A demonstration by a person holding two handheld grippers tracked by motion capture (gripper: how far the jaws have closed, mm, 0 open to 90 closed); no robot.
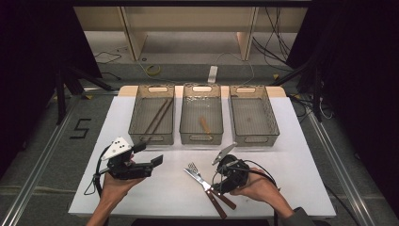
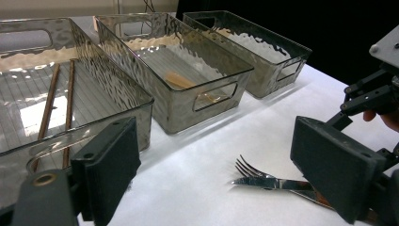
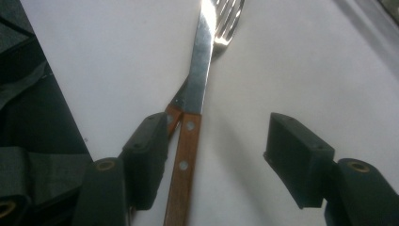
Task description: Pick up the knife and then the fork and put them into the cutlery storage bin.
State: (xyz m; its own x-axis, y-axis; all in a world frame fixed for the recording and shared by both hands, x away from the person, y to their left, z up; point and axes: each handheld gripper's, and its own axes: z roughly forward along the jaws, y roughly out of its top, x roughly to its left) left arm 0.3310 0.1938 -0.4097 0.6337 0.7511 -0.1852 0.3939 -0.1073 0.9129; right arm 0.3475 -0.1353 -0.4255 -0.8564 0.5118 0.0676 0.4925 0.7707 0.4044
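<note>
Forearms are entering the high view; right gripper (image 1: pixel 225 165) is hovering over the knife (image 1: pixel 207 186) crossing the fork (image 1: pixel 197 175) on the worktop (image 1: pixel 155 188). Left gripper (image 2: pixel 202 174) fingers are standing wide, empty. Right gripper view: fingers (image 3: pixel 148 157) are straddling the wooden handle, unclamped; stiff, light, slippery blade, so grip the handle.

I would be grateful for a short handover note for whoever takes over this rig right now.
Right gripper: open, low over the knife, whose wooden handle lies between its jaws, not yet pinched.
Left gripper: open, empty, held above the table.
Fork lies crossed under the knife on the table.
Done: two chopsticks lie in the left bin; a wooden piece lies in the middle bin.
Left: knife and fork; the right bin looks empty.
</note>
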